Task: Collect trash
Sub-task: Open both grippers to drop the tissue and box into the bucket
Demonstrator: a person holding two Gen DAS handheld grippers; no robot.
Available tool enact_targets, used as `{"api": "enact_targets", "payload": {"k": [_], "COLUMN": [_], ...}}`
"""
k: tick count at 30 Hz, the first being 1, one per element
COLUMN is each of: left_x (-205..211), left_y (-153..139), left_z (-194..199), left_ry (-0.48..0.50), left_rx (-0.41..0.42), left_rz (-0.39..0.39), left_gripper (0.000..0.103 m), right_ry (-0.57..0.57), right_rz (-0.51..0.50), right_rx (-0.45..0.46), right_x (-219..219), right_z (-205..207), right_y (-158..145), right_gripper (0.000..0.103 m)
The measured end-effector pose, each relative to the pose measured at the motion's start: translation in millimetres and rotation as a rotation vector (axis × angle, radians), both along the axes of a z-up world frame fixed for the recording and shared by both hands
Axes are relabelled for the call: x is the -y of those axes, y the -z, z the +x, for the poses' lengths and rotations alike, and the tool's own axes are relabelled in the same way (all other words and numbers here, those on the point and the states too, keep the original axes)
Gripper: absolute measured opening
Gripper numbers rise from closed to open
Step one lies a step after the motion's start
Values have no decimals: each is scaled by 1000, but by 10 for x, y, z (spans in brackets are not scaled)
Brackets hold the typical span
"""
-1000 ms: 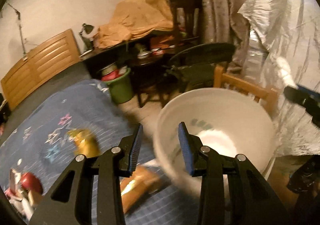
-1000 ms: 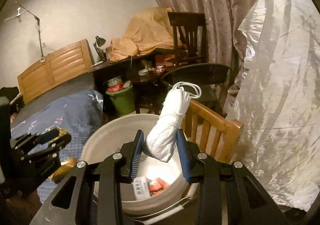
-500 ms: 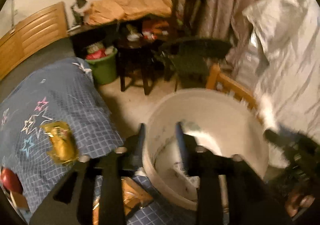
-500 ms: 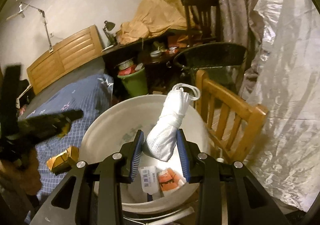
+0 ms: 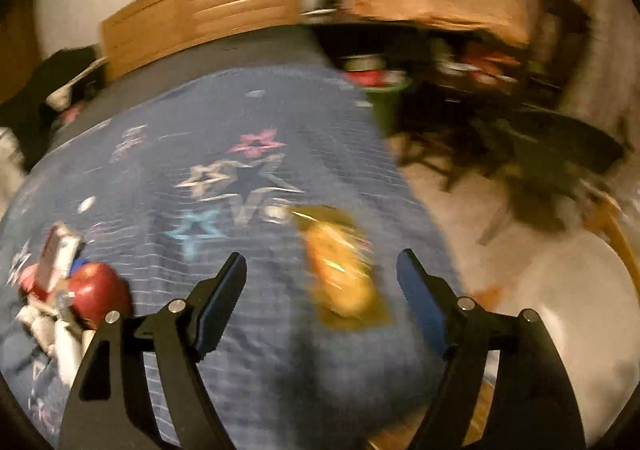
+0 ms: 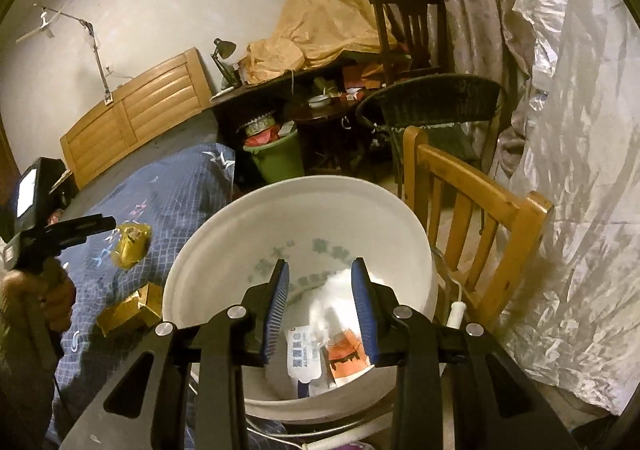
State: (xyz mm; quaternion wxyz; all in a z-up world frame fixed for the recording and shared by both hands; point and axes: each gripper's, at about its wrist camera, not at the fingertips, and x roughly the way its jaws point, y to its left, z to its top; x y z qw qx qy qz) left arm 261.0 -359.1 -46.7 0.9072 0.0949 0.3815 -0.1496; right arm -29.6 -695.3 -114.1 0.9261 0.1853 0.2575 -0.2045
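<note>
My right gripper is open and empty above the white bucket. A white bundle lies blurred inside the bucket, on top of printed wrappers. My left gripper is wide open over the blue star-patterned bedspread, with a yellow snack wrapper lying between its fingers and a little ahead. That wrapper also shows in the right wrist view, near the left gripper. A golden packet lies by the bucket.
A red apple and small cartons lie on the bed at left. A wooden chair stands right of the bucket, silver plastic sheeting beyond it. A green bin and a cluttered dark desk stand behind.
My right gripper opened and the white bundle dropped into the bucket. My left gripper swung left from the bucket to over the bed and opened wide above the yellow wrapper.
</note>
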Motion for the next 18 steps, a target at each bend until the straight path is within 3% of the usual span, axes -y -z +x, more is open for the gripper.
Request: {"api": "enact_targets", "payload": {"k": [3, 7, 10, 13, 16, 18], "left_x": [60, -151, 12, 2, -13, 14], "left_y": [-94, -67, 64, 177, 384, 537], "left_z": [-362, -514, -802, -945, -992, -950], "left_ry": [122, 181, 418, 549, 613, 622], "left_rx": [76, 62, 70, 34, 15, -17], "left_rz": [4, -48, 93, 132, 189, 205], "left_gripper": [74, 74, 74, 74, 73, 63], "right_ry": [-1, -18, -22, -23, -9, 6], "right_rz": [10, 18, 24, 25, 26, 35], "right_rx": [-1, -12, -7, 5, 7, 15], "right_x": [-7, -22, -50, -85, -75, -56], "right_z": [2, 25, 34, -18, -96, -166], "right_y": [32, 65, 58, 44, 47, 47], "right_gripper": [32, 32, 33, 35, 37, 38]}}
